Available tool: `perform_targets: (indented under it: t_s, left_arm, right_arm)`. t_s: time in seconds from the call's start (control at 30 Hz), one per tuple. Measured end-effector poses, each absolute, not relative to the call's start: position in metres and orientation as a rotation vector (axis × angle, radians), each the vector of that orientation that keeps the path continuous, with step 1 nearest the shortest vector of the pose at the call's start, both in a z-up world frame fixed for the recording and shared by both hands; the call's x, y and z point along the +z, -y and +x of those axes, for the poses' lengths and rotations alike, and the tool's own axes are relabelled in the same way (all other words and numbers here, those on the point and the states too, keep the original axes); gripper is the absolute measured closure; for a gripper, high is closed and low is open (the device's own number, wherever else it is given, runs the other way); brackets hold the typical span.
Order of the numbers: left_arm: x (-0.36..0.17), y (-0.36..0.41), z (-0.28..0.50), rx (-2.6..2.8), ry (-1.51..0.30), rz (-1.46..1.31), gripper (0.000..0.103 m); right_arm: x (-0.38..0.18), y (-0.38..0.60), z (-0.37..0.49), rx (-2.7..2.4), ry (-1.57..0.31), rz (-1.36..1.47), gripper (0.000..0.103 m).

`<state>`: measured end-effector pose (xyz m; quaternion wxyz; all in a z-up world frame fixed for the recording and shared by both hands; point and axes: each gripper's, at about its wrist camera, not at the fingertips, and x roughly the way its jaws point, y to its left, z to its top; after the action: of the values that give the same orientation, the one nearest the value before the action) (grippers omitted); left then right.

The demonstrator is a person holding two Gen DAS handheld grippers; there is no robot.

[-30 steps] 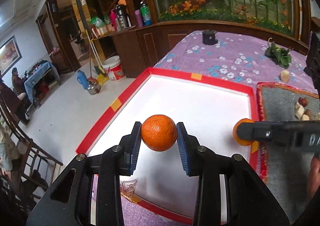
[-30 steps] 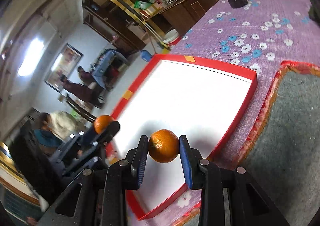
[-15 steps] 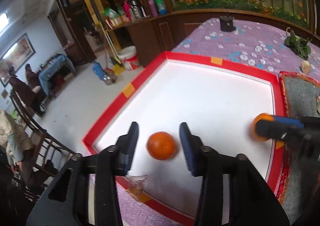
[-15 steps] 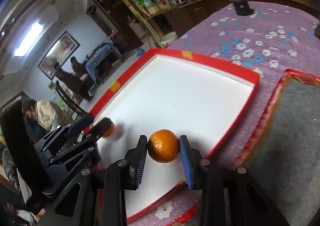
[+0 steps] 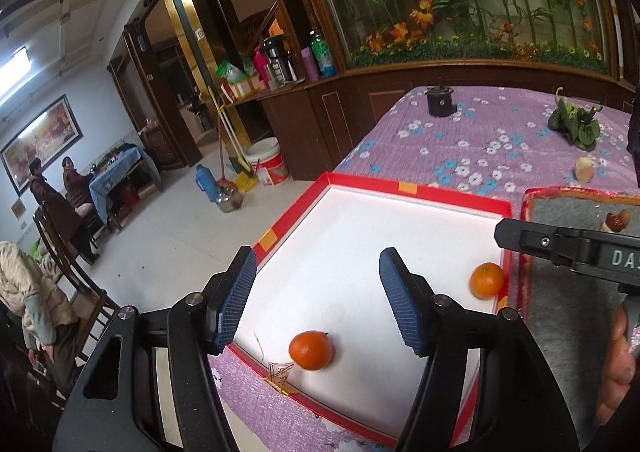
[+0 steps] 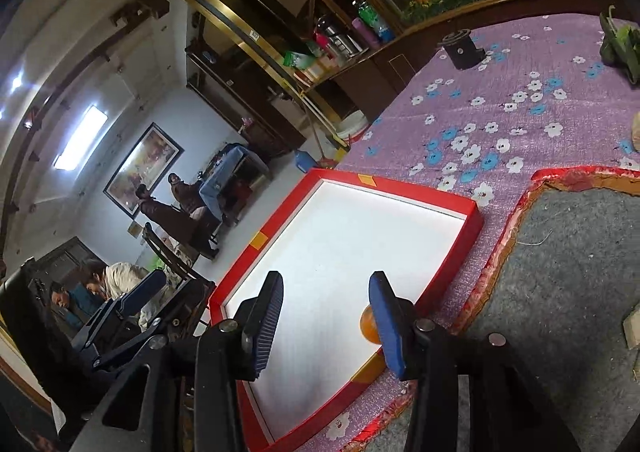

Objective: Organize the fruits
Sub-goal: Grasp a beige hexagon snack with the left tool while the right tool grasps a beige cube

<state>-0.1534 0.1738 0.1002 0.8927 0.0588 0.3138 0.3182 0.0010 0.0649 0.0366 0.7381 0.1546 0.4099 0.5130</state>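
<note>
Worktop: covered by a purple flowered cloth; it carries the red tray and, just to its right, a grey mat.
Red tray: white floor, low red walls; both fruits lie inside it, well apart.
Left hand-held gripper: jaws spread wide, holding nothing, raised above the tray's near left part.
Right hand-held gripper: jaws also wide apart and empty, above the tray's near right corner.
Near orange: rests on the tray floor close to the front wall, below the left jaws.
Far orange: sits just beside the right wall; in the right wrist view it is half hidden behind the right finger.
Step in hand: drawing both tools clear after the drop, as I judge it.
Doing it well: lift straight up so no finger nudges a round fruit into rolling, then go for the next fruit, likely over on the mat.
Change from a second ago: each tool then clamped an orange in the air; half a second ago the left had let go while the right still gripped; now both are released and the cameras sit higher.
</note>
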Motion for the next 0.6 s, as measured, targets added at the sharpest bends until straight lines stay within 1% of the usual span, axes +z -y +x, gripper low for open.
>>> perform_targets:
  t_s: [0.47, 0.6]
  left_arm:
    - [0.109, -0.151, -0.15, 0.651, -0.645, 0.17, 0.039]
    - [0.109, -0.14, -0.145, 0.612, -0.656, 0.18, 0.039]
  right_arm:
    - [0.052, -0.038, -0.003, 1.151, -0.857, 0.403, 0.06]
    - [0.06, -0.012, -0.002, 1.135, -0.842, 0.415, 0.06]
